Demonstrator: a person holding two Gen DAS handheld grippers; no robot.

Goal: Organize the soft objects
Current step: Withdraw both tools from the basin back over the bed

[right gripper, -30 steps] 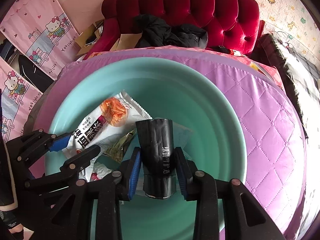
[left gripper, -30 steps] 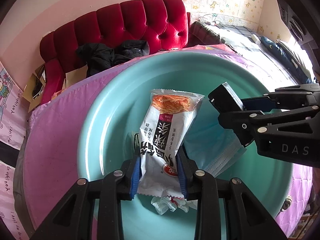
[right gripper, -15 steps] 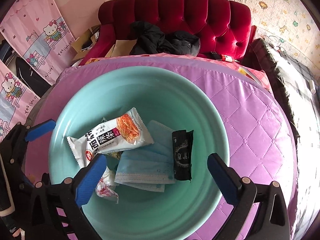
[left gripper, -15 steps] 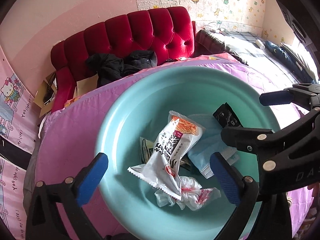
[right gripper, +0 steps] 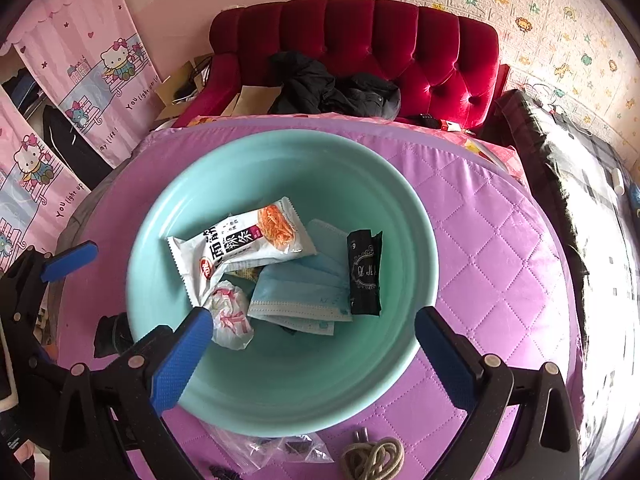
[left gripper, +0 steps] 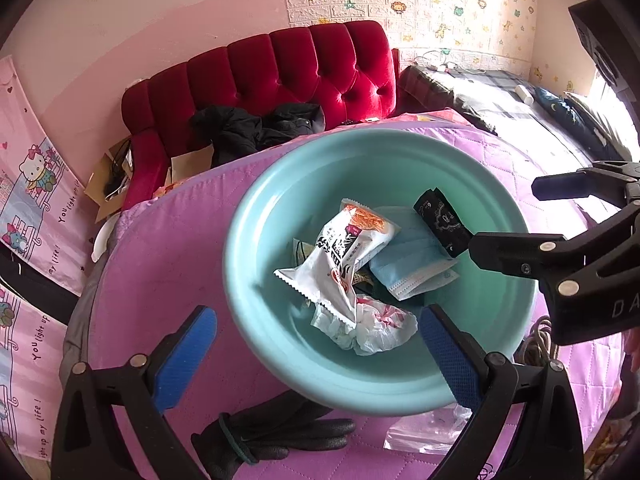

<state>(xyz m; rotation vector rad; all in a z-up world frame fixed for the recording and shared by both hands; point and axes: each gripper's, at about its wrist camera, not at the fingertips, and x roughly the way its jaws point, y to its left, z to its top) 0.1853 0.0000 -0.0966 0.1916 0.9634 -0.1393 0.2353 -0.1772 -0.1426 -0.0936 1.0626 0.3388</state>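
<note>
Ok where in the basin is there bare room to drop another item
Free: the basin's near floor, between the face masks and the near rim, and the far wall beyond the snack packet. Crowded: the middle, packet through black sachet.

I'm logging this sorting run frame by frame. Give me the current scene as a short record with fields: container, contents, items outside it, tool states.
container: teal basin on a purple quilted cover
contents: snack packet, blue face masks, black sachet, crumpled white wrapper
outside basin: black glove, clear plastic bag, coiled cord
left tool: open, empty
right tool: open, empty
</note>
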